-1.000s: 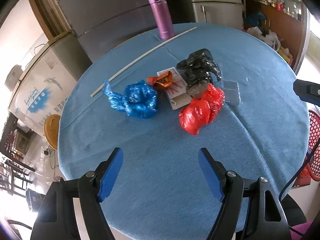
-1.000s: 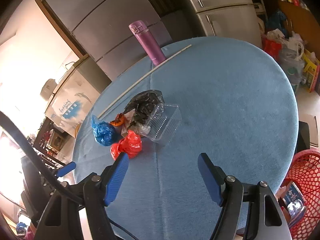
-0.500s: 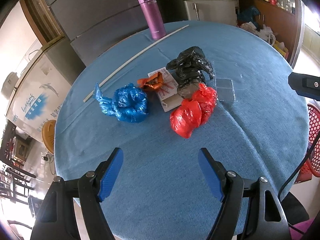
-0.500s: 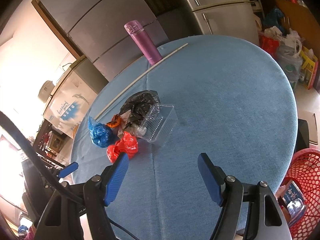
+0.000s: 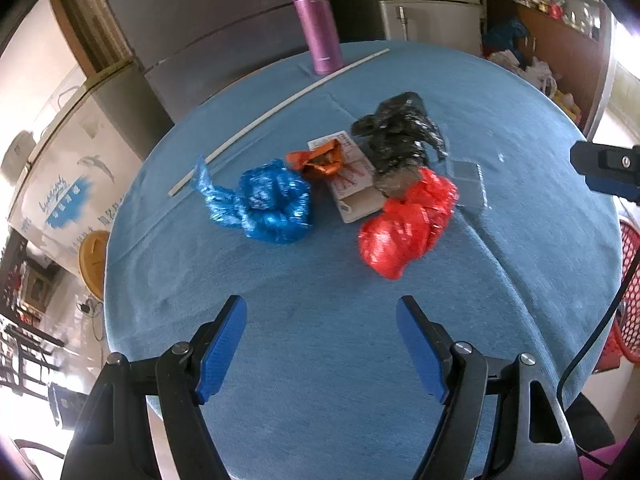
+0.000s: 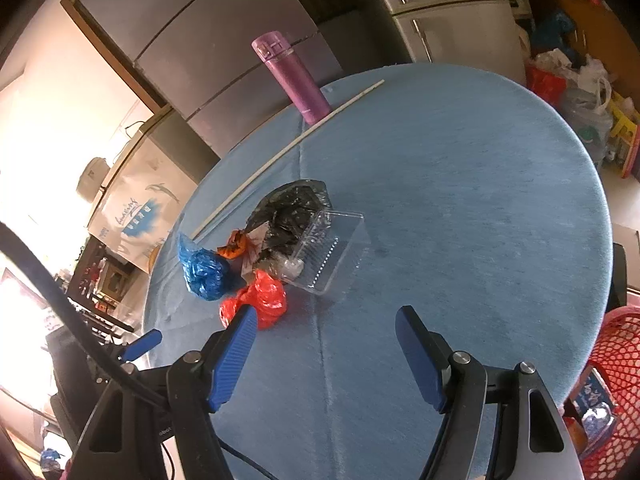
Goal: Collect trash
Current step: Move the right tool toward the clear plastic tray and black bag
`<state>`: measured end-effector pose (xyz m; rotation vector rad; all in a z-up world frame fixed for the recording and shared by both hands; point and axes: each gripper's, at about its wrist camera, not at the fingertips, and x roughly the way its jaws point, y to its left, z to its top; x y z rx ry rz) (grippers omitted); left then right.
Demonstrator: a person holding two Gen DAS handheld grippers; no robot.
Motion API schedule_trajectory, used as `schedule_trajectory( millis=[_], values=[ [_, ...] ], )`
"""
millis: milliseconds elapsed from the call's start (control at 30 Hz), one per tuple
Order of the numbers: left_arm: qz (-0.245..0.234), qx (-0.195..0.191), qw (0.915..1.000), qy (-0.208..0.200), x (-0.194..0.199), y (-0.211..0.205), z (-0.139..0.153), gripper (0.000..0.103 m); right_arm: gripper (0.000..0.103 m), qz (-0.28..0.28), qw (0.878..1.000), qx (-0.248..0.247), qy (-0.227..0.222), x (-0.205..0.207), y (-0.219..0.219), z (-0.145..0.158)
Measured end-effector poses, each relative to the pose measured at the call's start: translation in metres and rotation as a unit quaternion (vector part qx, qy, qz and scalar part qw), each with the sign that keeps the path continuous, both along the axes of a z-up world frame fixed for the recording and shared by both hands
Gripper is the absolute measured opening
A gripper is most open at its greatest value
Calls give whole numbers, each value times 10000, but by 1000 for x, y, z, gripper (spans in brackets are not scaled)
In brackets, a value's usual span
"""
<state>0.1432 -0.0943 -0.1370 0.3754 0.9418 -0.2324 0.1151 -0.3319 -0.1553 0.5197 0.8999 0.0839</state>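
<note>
Left wrist view: the left gripper (image 5: pixel 320 338) hangs empty over the blue table (image 5: pixel 320 400), jaws spread, and the red bag (image 5: pixel 408 226) lies just ahead and slightly right, its long axis slanting up-right. The right gripper (image 6: pixel 326 342), jaws also apart and empty, has it ahead-left. Counting outward: one red bag, one blue bag (image 5: pixel 268 202), one orange wrapper (image 5: pixel 320 159), one card (image 5: pixel 354 182), one clear tray (image 6: pixel 330 254), one black bag (image 5: pixel 400 132).

A purple insulated bottle (image 5: pixel 316 24) stands upright at the far edge of a round counter (image 5: pixel 320 360) covered in blue cloth. A long white rod (image 5: pixel 280 100) lies just beside it. Grey refrigerators (image 6: pixel 448 12) stand behind the counter.
</note>
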Motion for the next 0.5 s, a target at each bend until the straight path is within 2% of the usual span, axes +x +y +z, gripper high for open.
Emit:
schedule_trajectory(
  millis=[267,500],
  values=[
    [187,-436,9989,43,18,23,5,78,75,-43,9995,251,207,30,5,-9],
    [-186,-923,9955,52,31,13,6,78,75,-115,9977,392,537,61,13,-24]
  ],
)
